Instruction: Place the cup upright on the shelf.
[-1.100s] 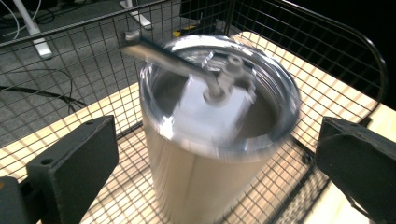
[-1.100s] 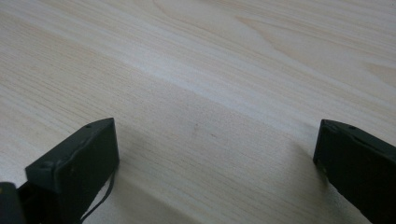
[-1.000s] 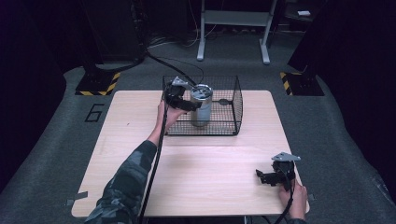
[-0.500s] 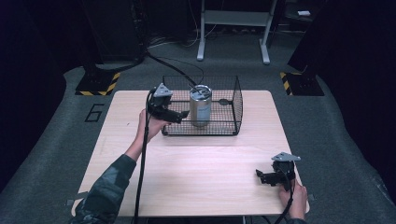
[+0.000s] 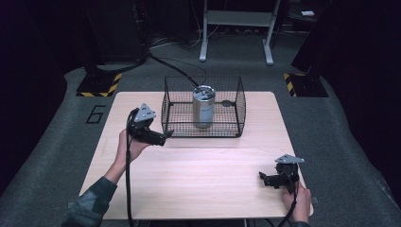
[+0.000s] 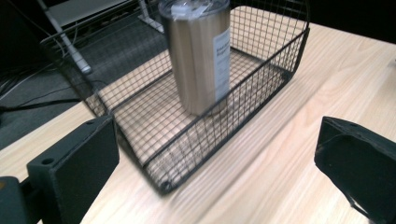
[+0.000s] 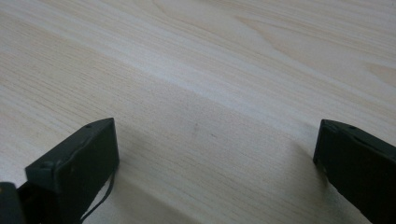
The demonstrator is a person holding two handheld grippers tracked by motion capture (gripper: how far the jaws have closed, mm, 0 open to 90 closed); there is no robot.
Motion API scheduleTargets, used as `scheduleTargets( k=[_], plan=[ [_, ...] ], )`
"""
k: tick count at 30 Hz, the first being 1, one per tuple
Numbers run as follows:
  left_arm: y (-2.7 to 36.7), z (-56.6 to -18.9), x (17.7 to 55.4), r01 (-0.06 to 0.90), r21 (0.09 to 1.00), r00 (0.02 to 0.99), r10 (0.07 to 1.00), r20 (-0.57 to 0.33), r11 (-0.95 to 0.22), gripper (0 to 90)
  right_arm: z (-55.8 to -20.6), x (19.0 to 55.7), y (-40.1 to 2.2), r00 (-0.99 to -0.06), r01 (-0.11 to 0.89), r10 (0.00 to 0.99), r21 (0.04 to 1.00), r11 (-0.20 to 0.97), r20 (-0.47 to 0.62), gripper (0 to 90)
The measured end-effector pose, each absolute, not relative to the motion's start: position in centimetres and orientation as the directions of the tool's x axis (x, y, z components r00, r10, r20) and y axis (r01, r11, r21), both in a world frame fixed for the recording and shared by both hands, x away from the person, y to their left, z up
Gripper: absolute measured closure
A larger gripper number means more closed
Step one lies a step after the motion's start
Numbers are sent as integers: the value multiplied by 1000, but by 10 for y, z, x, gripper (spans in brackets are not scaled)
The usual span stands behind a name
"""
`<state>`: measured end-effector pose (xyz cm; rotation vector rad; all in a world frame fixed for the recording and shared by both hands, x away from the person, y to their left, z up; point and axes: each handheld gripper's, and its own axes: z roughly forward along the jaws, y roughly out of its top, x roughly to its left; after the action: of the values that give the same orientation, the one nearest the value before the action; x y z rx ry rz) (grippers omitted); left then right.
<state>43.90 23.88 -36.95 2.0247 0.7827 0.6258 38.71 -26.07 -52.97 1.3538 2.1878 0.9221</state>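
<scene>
Since the earlier frame, the left hand-held gripper [image 5: 163, 137] had pulled back out of the black wire mesh basket [image 5: 204, 130] and come to hang just outside the basket's near left corner, above the light wooden desk [image 5: 198, 175]. Its jaws stood wide apart with nothing between them. The tall brushed-steel tumbler with a clear lid [image 5: 204, 106] had stayed upright inside the basket, a little left of the middle.

In the left gripper view a white rectangular label [image 6: 221, 60] ran down the side of the tumbler [image 6: 198, 56]; it carried several lines of dark print, too blurred to read. On the grey floor [image 5: 56, 137] left of the desk a large dark numeral "6" [image 5: 96, 114] could be made out. Yellow-and-black hazard stripes [image 5: 100, 89] marked a dark base beyond the desk's far left corner.

The tumbler's body was a plain cylinder of matt silver metal, slightly narrower at the foot, and its lid caught the light. It stood taller than the basket's walls, so its top rose above the rim [image 6: 299, 35].

The right hand-held gripper [image 5: 263, 178] rested low near the desk's near right corner, well apart from the basket, with its jaws spread and only bare wood grain between them. A broad stretch of open desk lay between the two grippers and in front of the basket, whose far wall stood close to the desk's far edge.
</scene>
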Motion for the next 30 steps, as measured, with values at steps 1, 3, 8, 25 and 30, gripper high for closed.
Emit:
scheduleTargets(
  k=[1,3,8,25,30],
  plan=[
    [241,-371,436,297,849,674,726,138,-437,1,-530,387,-261,-448,626,894,715,311,3,0],
    [249,-378,428,306,845,666,733,138,-438,1,-530,387,-261,-447,626,894,715,311,2,0],
    [266,-397,412,328,832,638,754,154,-447,1,-530,387,-261,-447,626,894,715,311,2,0],
    [334,-495,373,524,761,494,864,93,-382,1,-530,387,-261,-448,623,894,718,311,1,0],
    [352,-524,368,584,748,427,903,47,-315,1,-530,387,-261,-447,621,894,720,310,1,0]
  ],
)
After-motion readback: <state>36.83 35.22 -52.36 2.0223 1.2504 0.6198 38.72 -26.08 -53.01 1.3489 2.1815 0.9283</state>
